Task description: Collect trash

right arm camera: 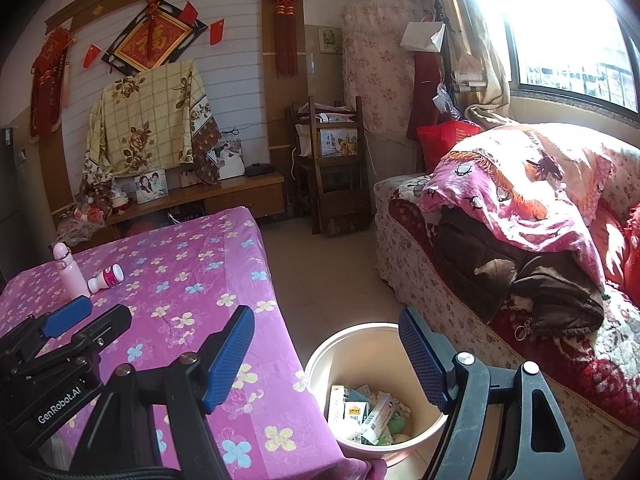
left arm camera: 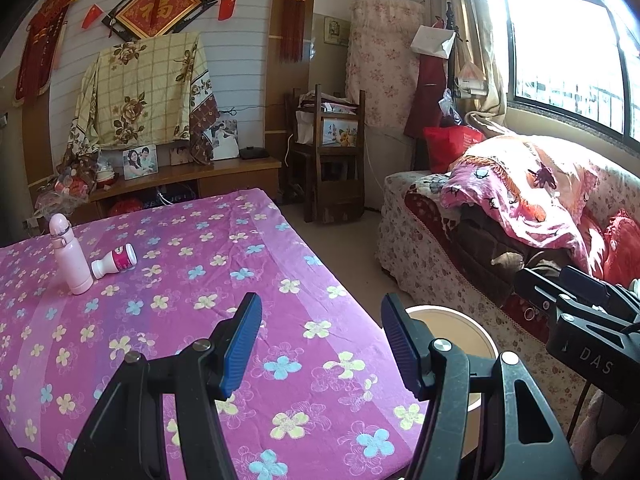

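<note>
The near and middle stretch of the table (left arm camera: 280, 264), under its purple flowered cloth, lies bare, so a gripper could sweep across it freely. At the far left corner a pink flask (left arm camera: 71, 256) stands upright with a small white bottle (left arm camera: 114, 262) lying against its base. Right of the table, the floor gap before the sofa (right arm camera: 500, 272) is taken by the bin (right arm camera: 320, 356), part-filled with cartons.

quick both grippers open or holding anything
left gripper: open, nothing between its fingers
right gripper: open, nothing held, poised above the bin
</note>
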`<state>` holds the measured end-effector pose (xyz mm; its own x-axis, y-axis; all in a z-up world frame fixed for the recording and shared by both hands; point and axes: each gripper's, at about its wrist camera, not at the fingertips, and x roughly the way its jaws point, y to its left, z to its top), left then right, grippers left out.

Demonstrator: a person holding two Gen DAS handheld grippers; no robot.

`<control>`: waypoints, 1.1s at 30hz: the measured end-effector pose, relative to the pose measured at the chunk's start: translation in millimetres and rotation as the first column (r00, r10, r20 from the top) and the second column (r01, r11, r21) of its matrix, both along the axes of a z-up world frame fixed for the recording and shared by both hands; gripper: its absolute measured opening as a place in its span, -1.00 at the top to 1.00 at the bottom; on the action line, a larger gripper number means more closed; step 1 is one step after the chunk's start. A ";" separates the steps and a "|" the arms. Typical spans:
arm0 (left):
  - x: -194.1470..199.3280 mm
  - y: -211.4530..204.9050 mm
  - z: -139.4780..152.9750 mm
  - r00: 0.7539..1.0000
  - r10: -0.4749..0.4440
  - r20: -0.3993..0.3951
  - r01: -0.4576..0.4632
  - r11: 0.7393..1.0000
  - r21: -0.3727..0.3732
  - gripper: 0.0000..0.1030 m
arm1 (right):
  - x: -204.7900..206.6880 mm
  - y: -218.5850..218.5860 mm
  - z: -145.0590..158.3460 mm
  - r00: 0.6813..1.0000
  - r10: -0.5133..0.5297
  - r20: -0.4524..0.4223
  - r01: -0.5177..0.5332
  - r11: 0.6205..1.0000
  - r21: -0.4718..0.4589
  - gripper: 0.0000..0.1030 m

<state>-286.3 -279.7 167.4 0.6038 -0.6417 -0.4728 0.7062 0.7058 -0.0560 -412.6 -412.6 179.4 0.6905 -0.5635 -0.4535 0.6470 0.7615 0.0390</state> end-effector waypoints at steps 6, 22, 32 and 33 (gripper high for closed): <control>-0.1 -0.6 -0.8 1.000 0.000 0.000 0.000 1.000 0.001 -0.22 | 0.1 -0.3 -0.2 1.000 0.001 -0.001 -0.001 1.000 0.000 -0.51; -1.1 -1.2 -1.4 1.000 0.001 -0.001 -0.001 1.000 0.003 -0.22 | -0.3 -1.3 -0.7 1.000 -0.002 -0.009 0.002 1.000 0.004 -0.51; -0.6 2.1 -5.4 1.000 0.002 -0.004 -0.002 1.000 0.005 -0.22 | 0.3 -1.2 -1.4 1.000 -0.002 -0.011 0.003 1.000 0.005 -0.51; -0.6 0.9 -4.5 1.000 0.002 -0.004 -0.001 1.000 0.005 -0.22 | 0.4 -1.1 -1.9 1.000 -0.002 -0.011 0.002 1.000 0.006 -0.51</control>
<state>-286.9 -278.8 162.9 0.6028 -0.6385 -0.4784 0.7049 0.7071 -0.0555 -412.3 -413.7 177.5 0.6843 -0.5622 -0.4644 0.6489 0.7600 0.0359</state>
